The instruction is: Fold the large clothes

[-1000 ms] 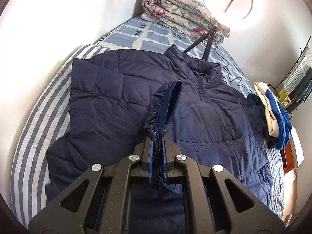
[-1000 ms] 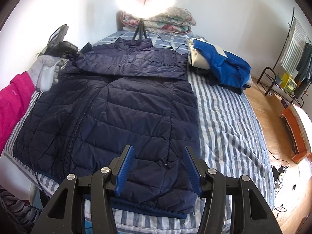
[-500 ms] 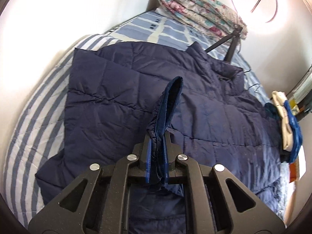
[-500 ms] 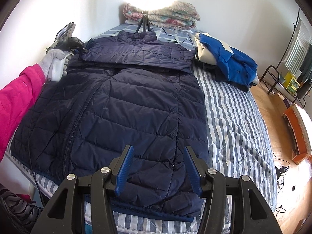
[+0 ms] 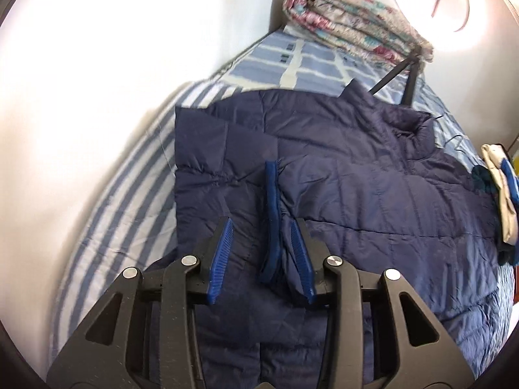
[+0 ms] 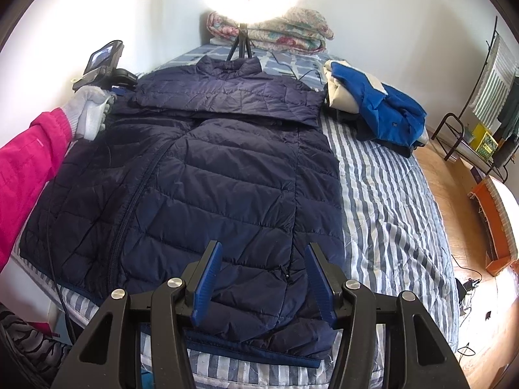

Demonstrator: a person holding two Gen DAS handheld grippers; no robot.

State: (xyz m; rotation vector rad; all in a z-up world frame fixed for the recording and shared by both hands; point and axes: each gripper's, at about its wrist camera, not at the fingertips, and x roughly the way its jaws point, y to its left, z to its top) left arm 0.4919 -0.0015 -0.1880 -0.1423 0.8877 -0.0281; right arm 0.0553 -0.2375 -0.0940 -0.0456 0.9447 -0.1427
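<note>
A navy quilted down jacket [image 6: 207,175] lay spread front-up along a bed covered by a blue-and-white striped quilt [image 6: 382,201], collar toward the ring light's tripod [image 6: 239,45] and hem at the near edge. One sleeve [image 6: 227,97] was folded across the chest.

The left tongs [image 5: 262,253], gripped by a white-gloved hand [image 6: 87,113] on a pink sleeve [image 6: 29,162], had been clamped on the sleeve's blue-trimmed cuff [image 5: 271,214] a second earlier; here their jaws were opening. The cuff sat between the blue pads, leaning against the right-hand pad and clear of the other, and it drooped onto the jacket body rather than standing up from the tongs as it had half a second before. That read as the release of a sleeve just laid over the front, so the sleeve fold on this side appeared done.

The right tongs [image 6: 262,278] hovered over the hem with jaws about half open and nothing between them, unchanged from the earlier frames.

A folded floral quilt [image 5: 353,39] lay at the head of the bed, and a pile of blue and cream clothes [image 6: 373,103] beside the jacket's shoulder. The remaining body folds looked yet to come.
</note>
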